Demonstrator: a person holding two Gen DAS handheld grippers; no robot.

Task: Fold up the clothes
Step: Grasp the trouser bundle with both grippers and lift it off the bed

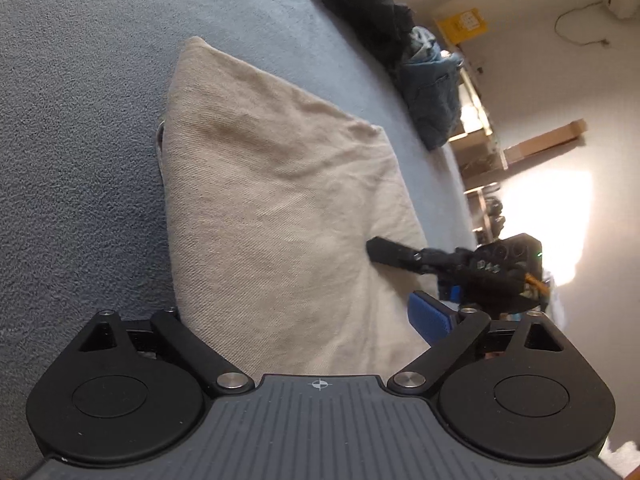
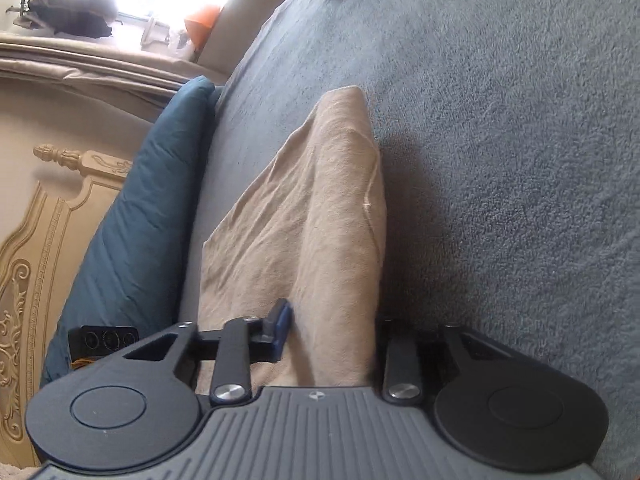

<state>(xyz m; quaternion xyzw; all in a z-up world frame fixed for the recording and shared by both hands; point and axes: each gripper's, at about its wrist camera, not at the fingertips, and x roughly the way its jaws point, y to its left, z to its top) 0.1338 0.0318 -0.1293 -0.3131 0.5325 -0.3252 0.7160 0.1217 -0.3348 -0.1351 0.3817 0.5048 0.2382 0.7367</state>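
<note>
The fingers of my right gripper (image 2: 332, 320) are clenched on a raised fold of the beige twill garment (image 2: 304, 208). The blue pad of 1 finger (image 2: 282, 322) presses into the fabric; the other finger is hidden behind the fold. The fingers of my left gripper (image 1: 300, 314) stand released and wide, with the garment's near end between them. I see only 1 blue pad (image 1: 430, 316) there, as the fabric edge covers the other side. The garment lies folded on the grey-blue fleecy bed cover (image 1: 80, 120), tapering to a point away from me.

I can read no brand. In the left view, pale characters on the right gripper's body are too blurred to read, as is the label on the yellow box (image 1: 464, 24) beyond the bed.

Only the left view shows the right gripper from outside, with 1 black finger (image 1: 388, 252) lying on the garment. It also shows black clothing (image 1: 360, 4) and blue denim jeans (image 1: 434, 96) heaped at the bed's far edge. Only the right view shows the teal pillow (image 2: 136, 220), the carved cream headboard (image 2: 44, 264) and the left gripper's body with 3 round lenses, partly cut off behind my own linkage.
</note>
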